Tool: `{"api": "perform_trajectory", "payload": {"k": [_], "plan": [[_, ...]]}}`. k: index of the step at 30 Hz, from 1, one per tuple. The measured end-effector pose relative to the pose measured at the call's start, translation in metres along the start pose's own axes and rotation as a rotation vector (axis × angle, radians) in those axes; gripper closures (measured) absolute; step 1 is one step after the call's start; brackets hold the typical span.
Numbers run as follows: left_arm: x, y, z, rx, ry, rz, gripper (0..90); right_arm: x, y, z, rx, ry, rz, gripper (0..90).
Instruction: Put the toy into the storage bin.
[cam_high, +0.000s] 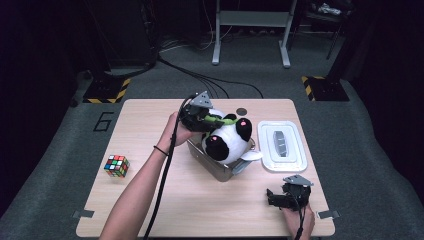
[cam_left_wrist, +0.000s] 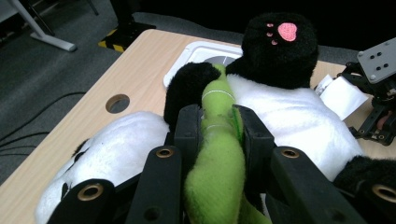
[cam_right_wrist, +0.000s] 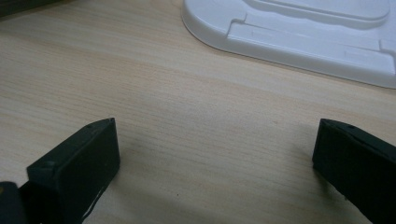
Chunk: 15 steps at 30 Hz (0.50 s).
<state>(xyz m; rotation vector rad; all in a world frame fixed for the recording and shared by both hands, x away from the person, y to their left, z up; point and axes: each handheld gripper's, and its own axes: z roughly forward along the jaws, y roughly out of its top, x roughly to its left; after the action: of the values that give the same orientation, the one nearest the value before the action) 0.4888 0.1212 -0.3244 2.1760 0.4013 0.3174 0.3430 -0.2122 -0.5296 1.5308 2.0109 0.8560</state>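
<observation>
Left hand-held gripper (cam_high: 212, 119) at the far centre of the desk (cam_high: 150, 200), jaws closed on the green plush piece (cam_left_wrist: 217, 154) attached to the panda toy (cam_high: 227, 142). Green piece pinched between both black jaws in the left gripper view, running forward onto the toy's white body. Panda toy lying in and over a metal container (cam_high: 220, 170) at desk centre, black paw with pink pad (cam_left_wrist: 287, 31) raised. White tag (cam_high: 250, 156) projecting from the toy's near right side.

Right hand-held gripper (cam_high: 280, 198) at the near right of the desk, jaws wide apart and holding nothing; bare wood between them in the right gripper view. White lid (cam_high: 281, 145) flat on the desk just right of the container, well clear of the right hand-held gripper.

Colour cube (cam_high: 116, 166) at the left of the desk, apart from everything else. Round hole (cam_high: 242, 111) in the desk near the far edge.
</observation>
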Motion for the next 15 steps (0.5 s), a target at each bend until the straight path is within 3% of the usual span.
{"api": "perform_trajectory", "payload": {"k": [7,12,15], "plan": [[-0.0016,-0.0024,0.0034,0.008,0.030,0.018,73.3,0.0000,0.0000,0.0000,0.000,0.000,0.000,0.0],[-0.0069,-0.0004,0.0073,0.044,0.053,0.060,73.1,0.0000,0.0000,0.0000,0.000,0.000,0.000,0.0],[-0.0080,-0.0012,0.0093,0.046,0.052,0.044,72.9,0.0000,0.0000,0.0000,0.000,0.000,0.000,0.0]]}}
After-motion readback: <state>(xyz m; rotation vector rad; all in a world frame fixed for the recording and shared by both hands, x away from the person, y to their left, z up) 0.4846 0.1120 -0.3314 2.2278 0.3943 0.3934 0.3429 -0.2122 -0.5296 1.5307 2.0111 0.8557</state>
